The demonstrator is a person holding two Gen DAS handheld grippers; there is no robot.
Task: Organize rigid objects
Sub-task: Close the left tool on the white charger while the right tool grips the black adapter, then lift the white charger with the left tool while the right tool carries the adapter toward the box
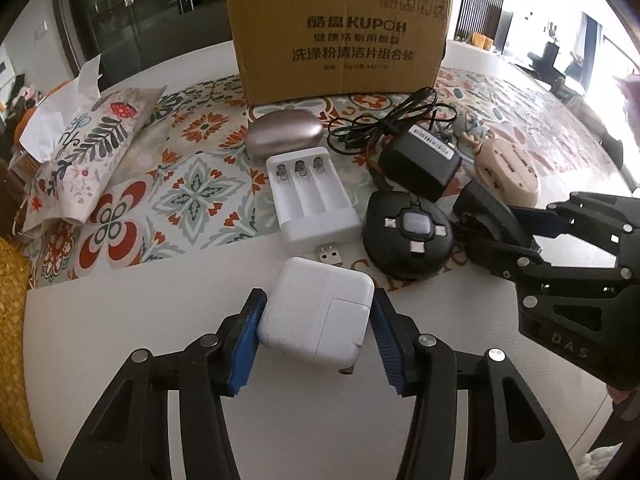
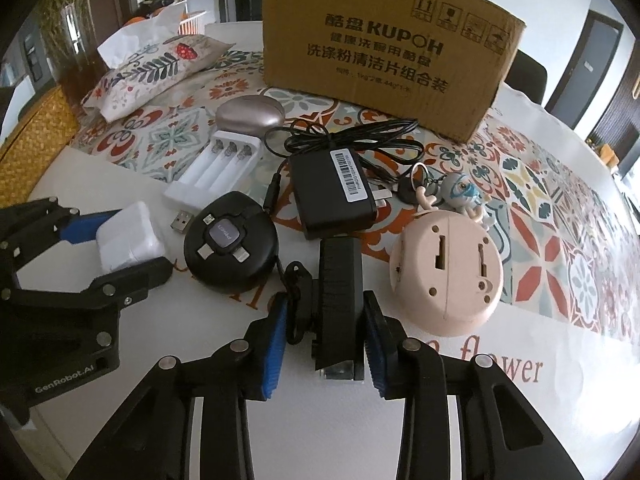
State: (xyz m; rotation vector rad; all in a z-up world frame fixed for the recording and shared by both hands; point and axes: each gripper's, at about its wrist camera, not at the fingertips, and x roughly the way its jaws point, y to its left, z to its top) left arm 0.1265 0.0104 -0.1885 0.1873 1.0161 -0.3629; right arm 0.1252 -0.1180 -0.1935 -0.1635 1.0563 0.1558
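Box (image 1: pixel 340 36) lies straight ahead; my left gripper (image 1: pixel 316 328) clasps white charger (image 1: pixel 316 316), right gripper (image 2: pixel 324 332) clasps black adapter (image 2: pixel 340 304).

White charger (image 1: pixel 316 312); brown box (image 1: pixel 340 36); floral-tiled cloth (image 1: pixel 192 184).

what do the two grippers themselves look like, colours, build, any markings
Both match: matte black angular linkage arms with round silver pivot pins, and ribbed blue pads on the fingers. The left gripper carries white "GenRobot.AI" lettering on its side, seen from the right wrist view. The right gripper shows raised "DAS" letters on its body. No cables or sleeves visible.
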